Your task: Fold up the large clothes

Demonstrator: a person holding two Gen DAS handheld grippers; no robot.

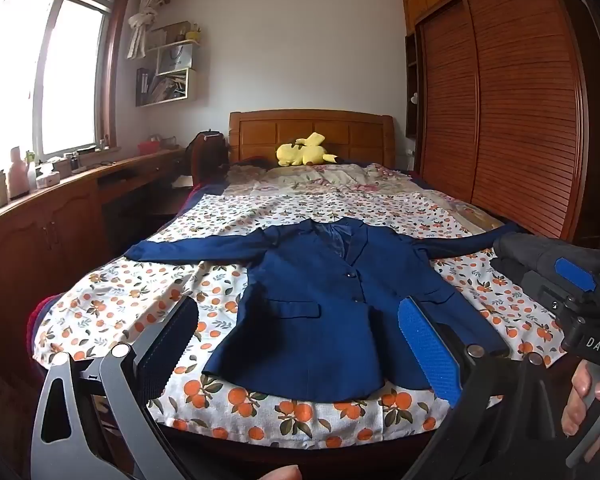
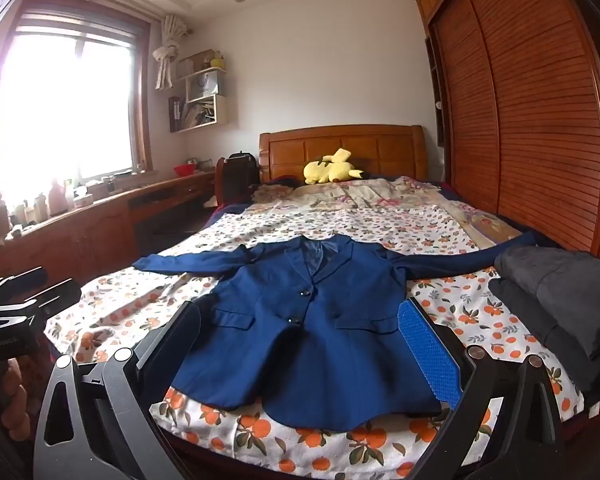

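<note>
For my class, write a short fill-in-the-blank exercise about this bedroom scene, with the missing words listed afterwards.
1. The blue jacket lies flat on the bed with both ____ spread out sideways.
2. The jacket front is fastened with two dark ____.
3. A ____ plush toy lies by the wooden headboard.
4. Both claws, left claw and right claw, are ____, holding nothing.

Missing words: sleeves; buttons; yellow; open

navy blue blazer [image 2: 312,332] on white sheet [image 2: 452,304] printed with oranges and green leaves; yellow plush toy [image 2: 332,172]; dark grey folded garment [image 2: 560,292]; reddish-brown wardrobe [image 2: 532,100].
</note>
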